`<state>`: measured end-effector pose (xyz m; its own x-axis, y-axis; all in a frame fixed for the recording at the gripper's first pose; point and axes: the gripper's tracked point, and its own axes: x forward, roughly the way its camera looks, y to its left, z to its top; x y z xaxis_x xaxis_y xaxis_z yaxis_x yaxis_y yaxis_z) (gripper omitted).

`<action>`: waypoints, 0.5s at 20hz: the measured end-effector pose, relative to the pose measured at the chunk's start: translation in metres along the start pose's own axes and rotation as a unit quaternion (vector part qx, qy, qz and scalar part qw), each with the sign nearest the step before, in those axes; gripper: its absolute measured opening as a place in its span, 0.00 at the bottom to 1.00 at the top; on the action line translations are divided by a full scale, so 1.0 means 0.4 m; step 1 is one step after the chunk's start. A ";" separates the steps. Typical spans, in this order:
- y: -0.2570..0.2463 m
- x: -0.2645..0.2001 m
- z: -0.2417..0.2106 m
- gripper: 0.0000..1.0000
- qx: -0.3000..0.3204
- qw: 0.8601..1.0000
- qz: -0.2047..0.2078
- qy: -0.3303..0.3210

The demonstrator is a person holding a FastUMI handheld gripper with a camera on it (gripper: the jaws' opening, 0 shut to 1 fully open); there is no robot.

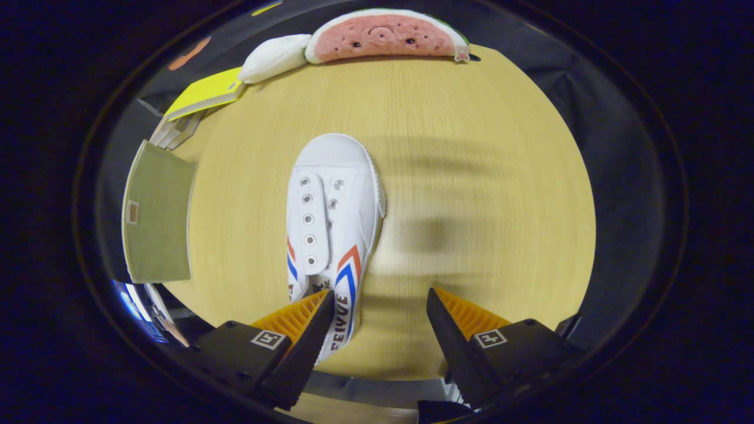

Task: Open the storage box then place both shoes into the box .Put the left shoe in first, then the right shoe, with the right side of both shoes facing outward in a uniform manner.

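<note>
- Because the gripper [381, 297] is held with its fingers spread wide and nothing between them, no grasp is yet made on the shoe [333, 218].
- The shoe is seen lying on the table [471, 147], toe pointing away, its heel end beside and partly under the left finger; the space ahead of the right finger is bare wood.
- A miss is judged likely if the fingers are closed here, since the shoe sits off to the left of the gap.
- The soft canvas could be crushed or the shoe tipped if only the collar is pinched.
- Which foot it fits cannot be told surely, so the order could be got wrong.
- A green box [158, 215] lies well left of the fingers; possibly the storage box.
- Beyond the shoe, a watermelon plush [386, 36], white pillow [274, 56] and yellow book [206, 92] are set along the far rim, clear of the path.
</note>
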<state>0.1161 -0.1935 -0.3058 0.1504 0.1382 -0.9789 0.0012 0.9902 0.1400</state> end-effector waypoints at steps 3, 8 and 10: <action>0.018 0.037 0.020 0.98 -0.007 1.000 -0.002 0.001; 0.077 0.031 0.024 0.45 0.000 1.000 0.011 0.001; 0.098 0.026 0.013 0.33 0.025 0.999 0.041 0.011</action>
<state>0.1227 -0.1533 -0.3096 0.1300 0.2207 -0.9667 0.0383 0.9731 0.2273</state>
